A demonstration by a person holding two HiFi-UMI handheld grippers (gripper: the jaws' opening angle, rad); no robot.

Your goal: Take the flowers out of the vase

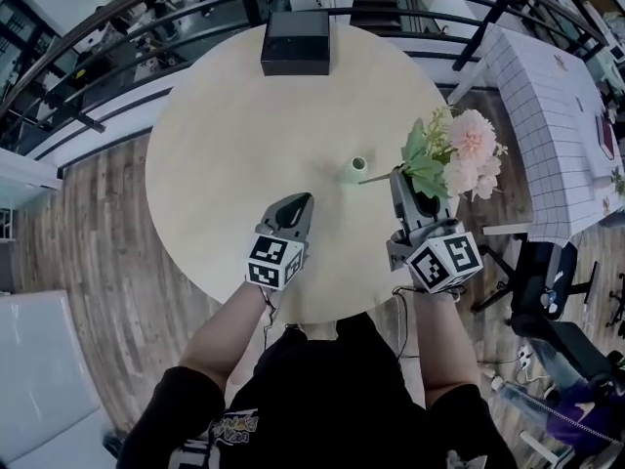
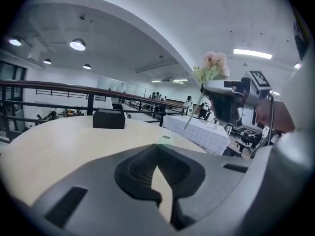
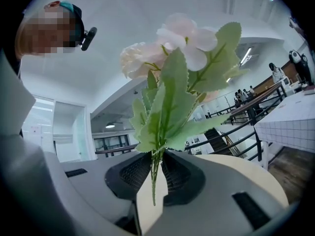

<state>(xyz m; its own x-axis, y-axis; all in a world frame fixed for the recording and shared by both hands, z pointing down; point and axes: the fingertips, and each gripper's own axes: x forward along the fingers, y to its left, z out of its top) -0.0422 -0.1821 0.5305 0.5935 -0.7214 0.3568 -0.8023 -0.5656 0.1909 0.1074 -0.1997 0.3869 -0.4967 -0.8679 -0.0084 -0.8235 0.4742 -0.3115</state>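
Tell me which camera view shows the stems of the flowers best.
The right gripper view: the stems stand close up, clamped between the jaws of the right gripper. The head view shows mostly blossoms from above. The left gripper view shows one thin stem, far off.

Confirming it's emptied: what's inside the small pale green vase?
No stems rise from the small pale green vase's open mouth; the pink flower bunch with green leaves is clamped in the right gripper, held clear of it. The vase's depths below the rim are hidden.
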